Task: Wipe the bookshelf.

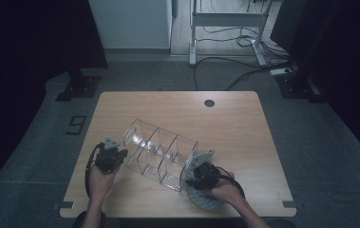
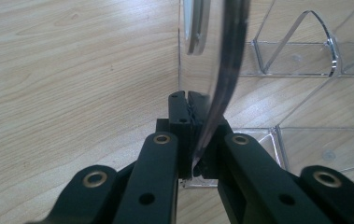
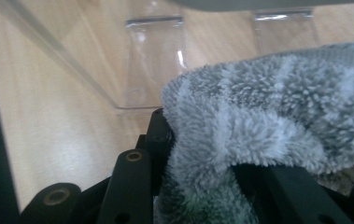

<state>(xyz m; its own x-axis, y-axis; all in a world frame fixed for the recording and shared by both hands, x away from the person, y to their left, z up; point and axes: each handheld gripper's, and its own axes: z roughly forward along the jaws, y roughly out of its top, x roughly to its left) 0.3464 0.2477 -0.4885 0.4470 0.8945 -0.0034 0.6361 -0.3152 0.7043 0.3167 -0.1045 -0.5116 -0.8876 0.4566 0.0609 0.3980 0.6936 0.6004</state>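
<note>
A clear acrylic organizer (image 1: 161,154) with several compartments lies slantwise across the middle of the wooden table (image 1: 234,123). My left gripper (image 1: 120,155) sits at its left end. In the left gripper view the left gripper (image 2: 194,135) is shut on a thin clear wall (image 2: 216,102) of the organizer. My right gripper (image 1: 194,176) is at the organizer's near right end, shut on a grey fluffy cloth (image 1: 203,198). In the right gripper view the cloth (image 3: 268,116) bulges over the right gripper (image 3: 202,135) and hides its right jaw, with the organizer's clear walls (image 3: 153,60) just ahead.
A round cable hole (image 1: 209,103) sits near the table's far edge. Beyond the table are a white desk frame (image 1: 225,21) and cables (image 1: 244,71) on the grey floor. Bare wood lies to the right of the organizer and behind it.
</note>
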